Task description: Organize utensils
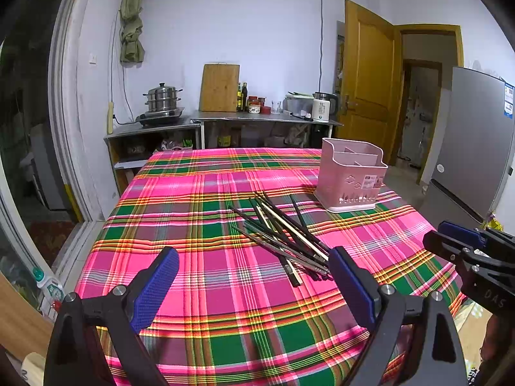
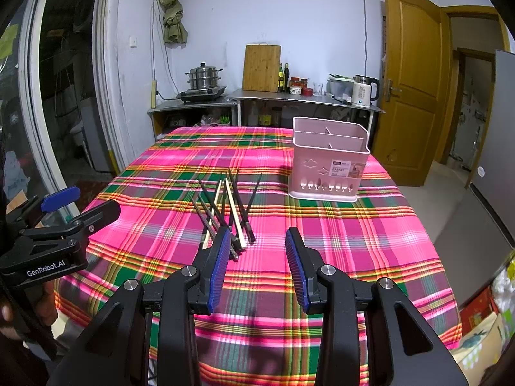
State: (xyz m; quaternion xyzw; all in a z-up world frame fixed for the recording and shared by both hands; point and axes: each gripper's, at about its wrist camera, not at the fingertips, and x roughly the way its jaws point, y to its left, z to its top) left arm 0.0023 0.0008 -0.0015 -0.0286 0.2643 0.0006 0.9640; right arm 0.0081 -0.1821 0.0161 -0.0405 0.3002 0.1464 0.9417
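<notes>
Both wrist cameras look forward, low over the counter (image 1: 225,289), toward the far wall; both share the chopsticks (image 2: 225,212) and basket (image 2: 328,164).

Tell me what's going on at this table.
A person holds two handheld grippers over a pink plaid tablecloth. A loose pile of dark and pale chopsticks lies mid-table, untouched. The divided pink plastic utensil basket stands empty beyond it. The left gripper and right gripper are both open, holding nothing.

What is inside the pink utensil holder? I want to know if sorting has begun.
The pink utensil holder shows only bare dividers; no utensils stick out. Its compartment bottoms are hidden by its walls. The chopsticks lie piled on the tablecloth.
</notes>
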